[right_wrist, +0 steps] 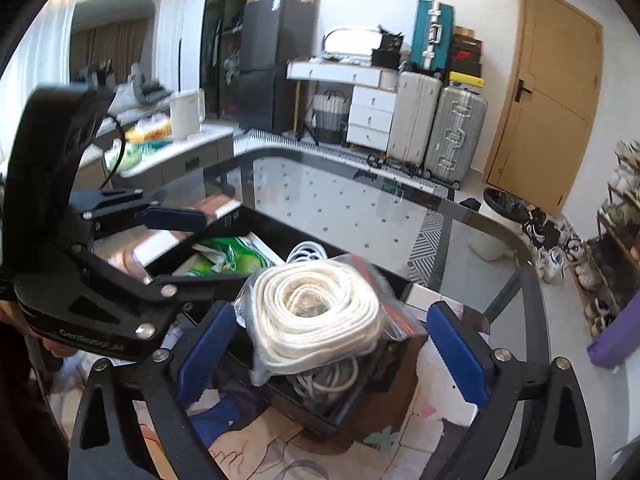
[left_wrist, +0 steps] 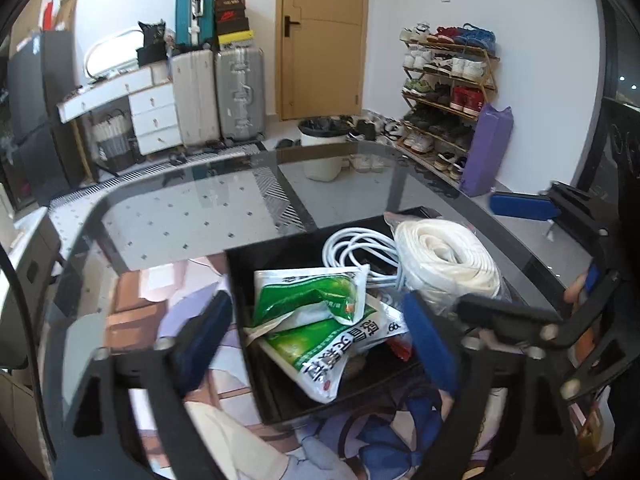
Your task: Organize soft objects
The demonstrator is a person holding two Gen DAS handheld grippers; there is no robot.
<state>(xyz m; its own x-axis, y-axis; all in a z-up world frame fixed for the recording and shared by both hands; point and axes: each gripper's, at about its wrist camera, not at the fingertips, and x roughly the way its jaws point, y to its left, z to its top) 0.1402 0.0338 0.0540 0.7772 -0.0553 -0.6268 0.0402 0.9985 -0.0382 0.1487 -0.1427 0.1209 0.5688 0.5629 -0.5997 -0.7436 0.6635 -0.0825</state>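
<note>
A black open box (left_wrist: 240, 280) sits on the glass table. It holds green and white soft packets (left_wrist: 320, 320), a coiled white cable (left_wrist: 356, 248) and a clear bag of coiled white rope (left_wrist: 448, 264). My left gripper (left_wrist: 316, 340) is open, its blue pads either side of the packets above the box's near end. My right gripper (right_wrist: 332, 348) is open, its pads either side of the bagged rope (right_wrist: 316, 316), which rests on the box (right_wrist: 384, 416). Neither holds anything. Each gripper shows in the other's view, the right one (left_wrist: 524, 206) and the left one (right_wrist: 172, 216).
The glass table (left_wrist: 192, 216) stretches ahead, with a patterned cloth (left_wrist: 360, 440) seen under the box. Beyond it are a white bin (left_wrist: 324, 148), suitcases (left_wrist: 240, 92), a drawer unit (left_wrist: 154, 116), a shoe rack (left_wrist: 444, 92) and a purple bag (left_wrist: 486, 152).
</note>
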